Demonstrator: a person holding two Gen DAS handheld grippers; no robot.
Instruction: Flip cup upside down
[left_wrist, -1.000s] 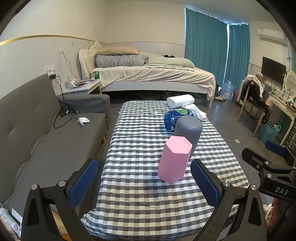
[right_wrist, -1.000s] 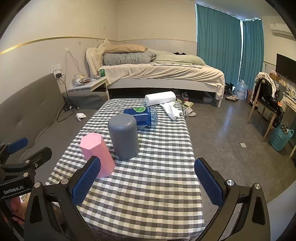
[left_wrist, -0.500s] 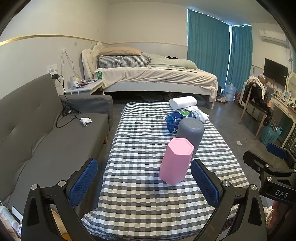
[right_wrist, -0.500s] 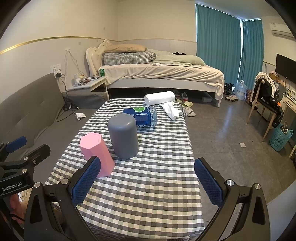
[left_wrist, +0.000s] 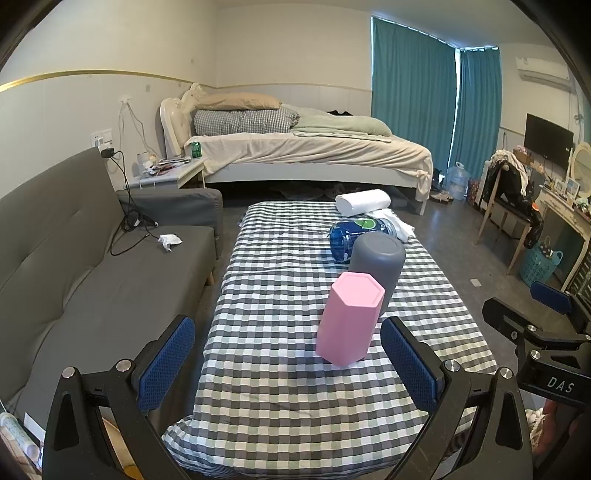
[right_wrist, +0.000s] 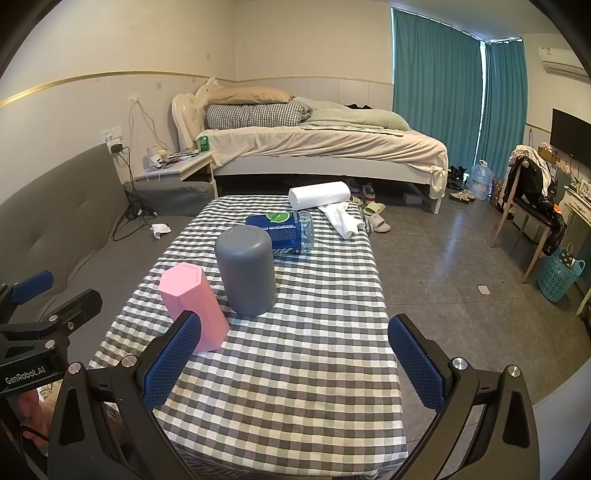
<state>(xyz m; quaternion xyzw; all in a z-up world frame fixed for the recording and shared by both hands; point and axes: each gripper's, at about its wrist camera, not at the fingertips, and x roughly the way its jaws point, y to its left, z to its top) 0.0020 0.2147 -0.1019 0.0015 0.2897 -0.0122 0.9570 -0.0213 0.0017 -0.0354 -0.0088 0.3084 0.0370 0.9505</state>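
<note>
A pink hexagonal cup (left_wrist: 349, 319) stands with its closed end up on the checked tablecloth (left_wrist: 280, 295); it also shows in the right wrist view (right_wrist: 194, 306). A grey round cup (left_wrist: 376, 264) stands closed end up just behind it, also in the right wrist view (right_wrist: 246, 270). My left gripper (left_wrist: 288, 365) is open and empty, near the table's front edge, short of the pink cup. My right gripper (right_wrist: 293, 360) is open and empty, to the right of both cups. Each gripper shows in the other's view, the right one (left_wrist: 546, 332) and the left one (right_wrist: 37, 325).
A blue water-bottle pack (right_wrist: 282, 232), a white paper roll (right_wrist: 319, 195) and a white cloth (right_wrist: 341, 219) lie at the table's far end. A grey sofa (left_wrist: 74, 273) runs along the left. A bed (left_wrist: 314, 155) stands behind. A chair (right_wrist: 532, 206) and basket (right_wrist: 559, 273) stand right.
The left gripper's view has shifted slightly, so the cups sit a little further right and higher. The right gripper has barely moved. Both cups stay in place.
</note>
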